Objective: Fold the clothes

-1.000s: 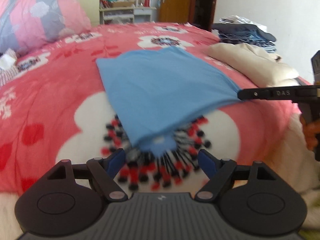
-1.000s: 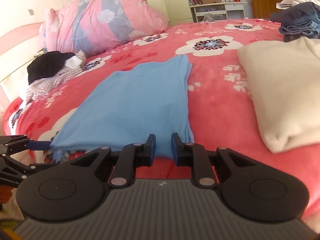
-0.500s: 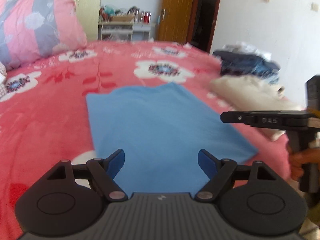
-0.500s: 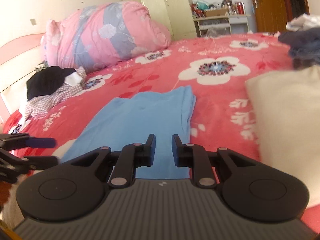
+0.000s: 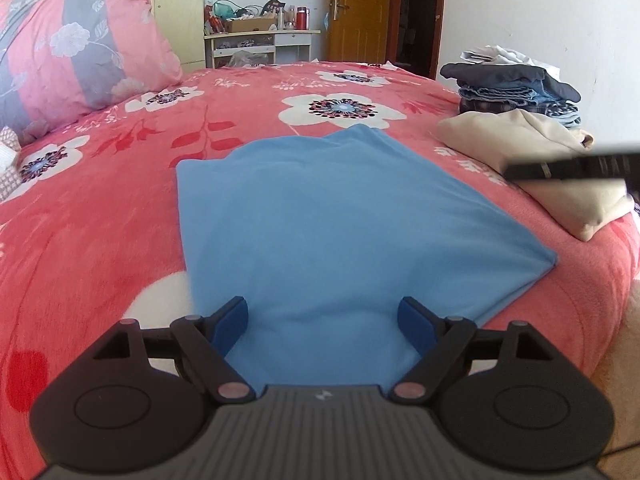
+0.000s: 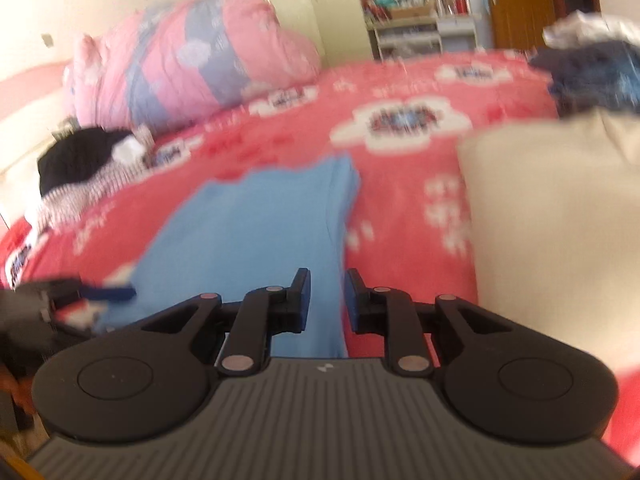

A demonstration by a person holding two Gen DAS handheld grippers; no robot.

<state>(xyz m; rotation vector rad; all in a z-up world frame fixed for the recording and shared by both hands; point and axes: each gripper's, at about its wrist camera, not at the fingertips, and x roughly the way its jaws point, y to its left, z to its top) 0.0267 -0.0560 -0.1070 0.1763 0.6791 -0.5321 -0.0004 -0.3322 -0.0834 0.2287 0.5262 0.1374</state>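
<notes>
A blue garment lies flat on the pink flowered bedspread; it is folded into a rough rectangle with a double layer along its right side. My left gripper hovers open over the garment's near edge, with nothing between its blue pads. My right gripper has its jaws almost together and nothing gripped. In the left wrist view my right gripper shows as a black bar above the cream garment, clear of the blue corner. The right wrist view is motion-blurred.
A folded cream garment lies to the right of the blue one, with a stack of dark clothes behind it. A pink quilt roll sits at the head. Black and checked clothes lie far left. The bed edge drops off at the right.
My left gripper has moved forward over the blue garment's near edge. My right gripper has left the garment's right corner and risen toward the cream garment. The garment stays flat.
</notes>
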